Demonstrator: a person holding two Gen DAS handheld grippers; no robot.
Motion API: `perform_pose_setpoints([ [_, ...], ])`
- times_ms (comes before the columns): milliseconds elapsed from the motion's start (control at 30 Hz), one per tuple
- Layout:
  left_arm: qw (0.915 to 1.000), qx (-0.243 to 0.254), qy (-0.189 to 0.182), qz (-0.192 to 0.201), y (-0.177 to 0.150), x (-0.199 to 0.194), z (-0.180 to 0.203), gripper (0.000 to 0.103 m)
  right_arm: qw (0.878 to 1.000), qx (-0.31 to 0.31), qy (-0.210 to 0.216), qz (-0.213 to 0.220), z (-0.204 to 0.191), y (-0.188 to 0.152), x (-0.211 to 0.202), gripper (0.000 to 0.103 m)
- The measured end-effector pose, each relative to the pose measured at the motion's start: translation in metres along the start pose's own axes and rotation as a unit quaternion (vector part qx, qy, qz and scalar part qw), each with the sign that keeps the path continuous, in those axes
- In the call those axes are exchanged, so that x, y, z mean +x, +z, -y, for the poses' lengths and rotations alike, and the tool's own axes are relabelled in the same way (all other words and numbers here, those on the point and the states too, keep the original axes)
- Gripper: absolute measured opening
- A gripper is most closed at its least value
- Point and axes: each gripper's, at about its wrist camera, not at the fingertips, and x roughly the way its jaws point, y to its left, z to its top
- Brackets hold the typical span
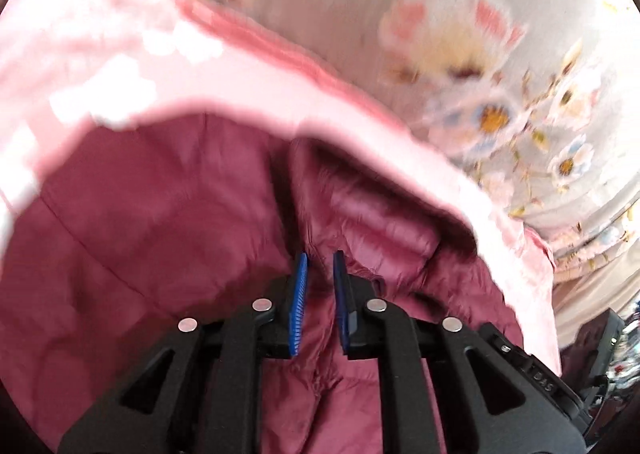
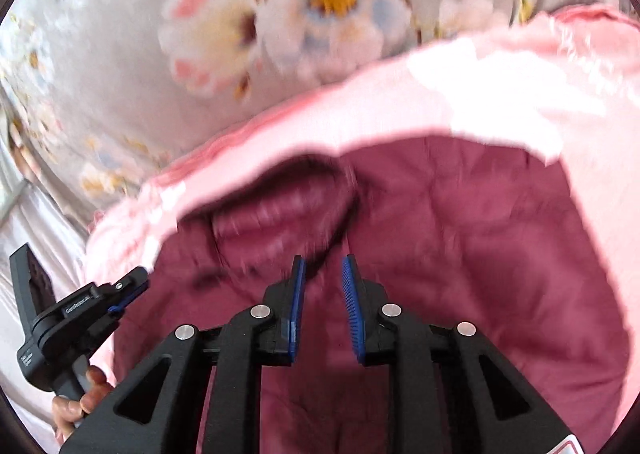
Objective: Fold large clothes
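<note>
Jacket: large quilted garment (image 1: 160,213), pale pink on the outside and maroon on the lining; it lies spread on the flowered bedsheet, lining side up, and fills the lower part of both wrist views.
Lining: maroon panel (image 2: 460,254) with stitched quilting, ringed by the pale pink outer edge of the jacket.
Sleeve fold: ribbed maroon roll (image 2: 280,205) lies on the lining near the jacket's pink edge, just ahead of the right claw's tips; in the left view a like puffed fold (image 1: 384,221) lies ahead of the left claw.
Left claw: black frame with blue pads (image 1: 320,258), over the jacket lining; the pads stand a narrow gap apart, with lining showing through the gap, and no cloth looks pinched between them. It also shows from the side in the right wrist view at the jacket's pink edge, too small to add more.
Right claw: blue pads (image 2: 323,260) stand apart, wider than the left pair, over the jacket lining; nothing is clamped between them.
Hand: fingers (image 2: 80,398) wrap the handle of the left claw, beside the jacket's pink edge.
Bedsheet: pale cloth with pink, white and yellow flowers (image 2: 240,33), beyond the jacket's far edge in both views, blurred.
</note>
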Motion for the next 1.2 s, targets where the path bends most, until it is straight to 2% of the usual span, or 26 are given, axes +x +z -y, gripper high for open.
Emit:
perform_pose_setpoints([
  [67, 0.9991, 0.019, 0.016, 0.034, 0.018, -0.015, 0.012, 0.013, 1.000, -0.009, -0.008, 0.018, -0.007, 0.018, 0.004, 0.021],
  [133, 0.9977, 0.033, 0.032, 0.049, 0.035, -0.017, 0.023, 0.013, 1.000, -0.013, -0.013, 0.024, -0.012, 0.032, 0.017, 0.021],
  [400, 0.9949, 0.053, 0.074, 0.044, 0.073, 0.028, 0.039, 0.013, 0.999, -0.008, -0.021, 0.029, -0.022, 0.057, 0.075, 0.021],
  [500, 0.9949, 0.044, 0.088, 0.023, 0.078, 0.057, 0.035, 0.013, 1.000, -0.007, -0.024, 0.012, -0.021, 0.054, 0.093, 0.021],
  [633, 0.9940, 0.027, 0.104, -0.022, 0.070, 0.089, 0.019, 0.013, 0.998, -0.038, -0.048, -0.021, -0.016, 0.038, 0.107, 0.018],
  [733, 0.9932, 0.030, 0.107, -0.036, 0.059, 0.097, 0.009, 0.013, 0.997, -0.036, -0.054, -0.034, -0.006, 0.030, 0.110, 0.017],
  [767, 0.9932, 0.029, 0.106, -0.038, 0.057, 0.098, 0.007, 0.013, 0.997, -0.032, -0.055, -0.039, -0.003, 0.028, 0.111, 0.012],
  [833, 0.9932, 0.025, 0.103, -0.047, 0.051, 0.102, 0.002, 0.013, 0.997, -0.028, -0.059, -0.046, 0.002, 0.024, 0.115, 0.010],
  [1200, 0.9912, 0.044, 0.116, -0.045, 0.036, 0.113, 0.000, 0.013, 0.987, -0.079, -0.128, -0.063, -0.010, 0.019, 0.136, 0.006],
])
